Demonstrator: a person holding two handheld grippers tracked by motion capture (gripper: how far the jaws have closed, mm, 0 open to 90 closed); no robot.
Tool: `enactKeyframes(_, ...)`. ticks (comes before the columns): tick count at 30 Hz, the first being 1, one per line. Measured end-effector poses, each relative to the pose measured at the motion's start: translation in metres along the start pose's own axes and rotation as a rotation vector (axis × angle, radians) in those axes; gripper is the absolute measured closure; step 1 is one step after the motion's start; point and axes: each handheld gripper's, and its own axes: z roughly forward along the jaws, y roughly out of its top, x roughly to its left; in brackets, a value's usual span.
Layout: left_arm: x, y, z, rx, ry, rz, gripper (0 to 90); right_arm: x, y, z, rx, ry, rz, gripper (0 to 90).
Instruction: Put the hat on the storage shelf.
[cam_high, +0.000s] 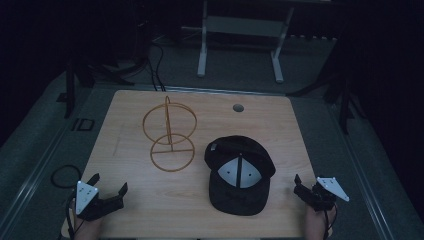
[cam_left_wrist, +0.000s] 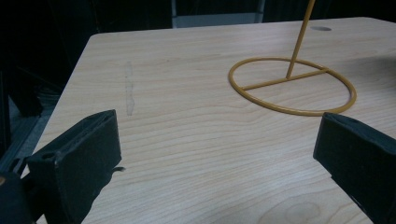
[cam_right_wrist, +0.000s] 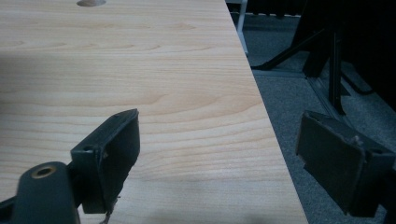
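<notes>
Left tool (cam_high: 109, 189): black body with two flat, block-shaped black jaws, a grey three-cornered plate on top bearing small dark screw dots, and a thin black cable looping away from it. Right tool (cam_high: 298, 183): same black build, grey three-cornered plate and trailing black cable. Its own view shows a brass-coloured ring set in the body beside one jaw, and worn, chipped pad edges.

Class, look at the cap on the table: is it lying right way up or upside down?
Upside down: the cap shows its pale inner lining, opening facing up.
</notes>
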Motion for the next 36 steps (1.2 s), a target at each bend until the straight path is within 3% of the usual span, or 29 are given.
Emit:
enactKeyframes(4,-0.001,0.0,0.0,0.0,0.0,-0.003,1.2,-0.001,-0.001,-0.002,-0.013,0.01,0.017,13.8)
enactKeyframes(13,0.001,0.0,0.0,0.002,0.003,-0.011,1.2,0.001,0.003,-0.002,0.002,0.058,0.002,13.3)
enactKeyframes(15,0.001,0.0,0.0,0.004,0.004,-0.013,1.2,0.001,0.007,-0.005,-0.006,0.088,0.014,13.0)
enactKeyframes(19,0.001,0.0,0.0,0.004,0.006,-0.007,1.2,0.005,0.025,-0.019,-0.06,0.101,-0.01,12.6)
enactKeyframes(28,0.001,0.0,0.0,0.004,0.007,-0.012,1.2,0.033,0.076,-0.05,-0.149,0.22,-0.082,12.3)
enactKeyframes(30,0.001,0.0,0.0,0.004,0.006,-0.012,1.2,0.042,0.086,-0.054,-0.148,0.249,-0.114,12.3)
enactKeyframes(34,0.002,0.0,0.0,0.004,0.006,-0.014,1.2,0.057,0.104,-0.059,-0.145,0.349,-0.146,12.3)
enactKeyframes(36,0.002,0.0,0.0,0.004,0.005,-0.015,1.3,0.063,0.111,-0.06,-0.141,0.411,-0.137,12.0)
